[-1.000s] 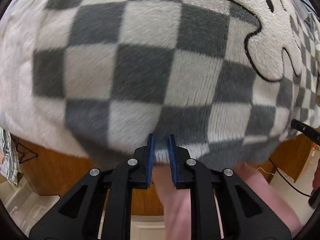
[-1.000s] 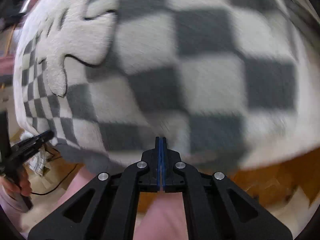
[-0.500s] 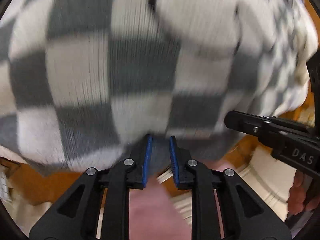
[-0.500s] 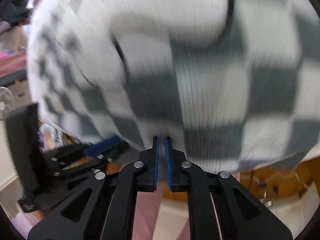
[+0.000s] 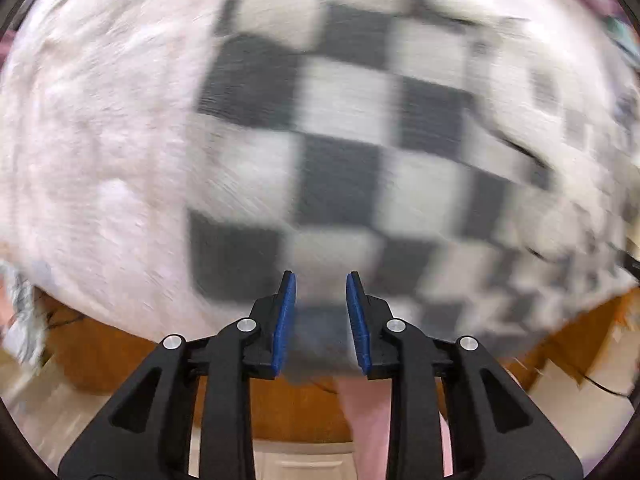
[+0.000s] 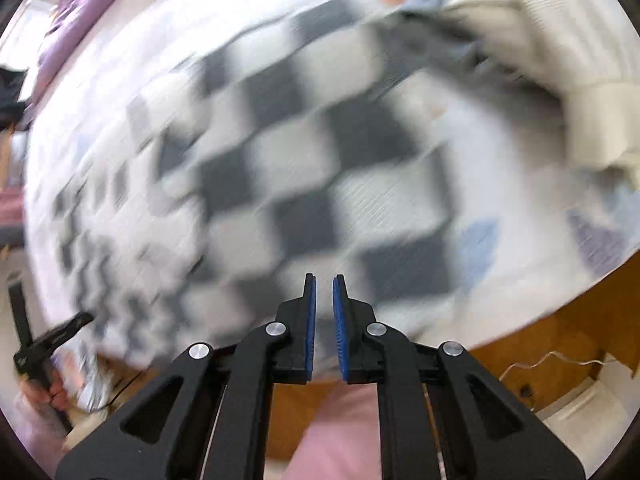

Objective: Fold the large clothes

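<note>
A fleecy grey-and-white checkered garment (image 5: 340, 120) lies spread below me, blurred by motion, and also fills the right wrist view (image 6: 280, 160). My left gripper (image 5: 321, 280) hangs over its near edge with the jaws opening. The grey hem (image 5: 320, 336) shows in the gap, and the blue pads stand clear of it. My right gripper (image 6: 324, 280) is over the same near edge, its jaws opening to a narrow gap with nothing pinched. A hand (image 6: 48, 392) at the left edge of the right wrist view grips the left tool.
White bedding (image 5: 88, 140) lies under the garment on a surface with an orange-brown wooden edge (image 5: 112, 356). A cream folded item (image 6: 600, 132) sits far right and purple cloth (image 6: 80, 12) far left. Pink-clad legs (image 6: 340, 432) and a floor cable (image 6: 552, 360) are below.
Both grippers let go of the garment's edge: the right went from fully shut to a narrow gap, the left widened. The two tools, close together half a second ago, have moved apart.
</note>
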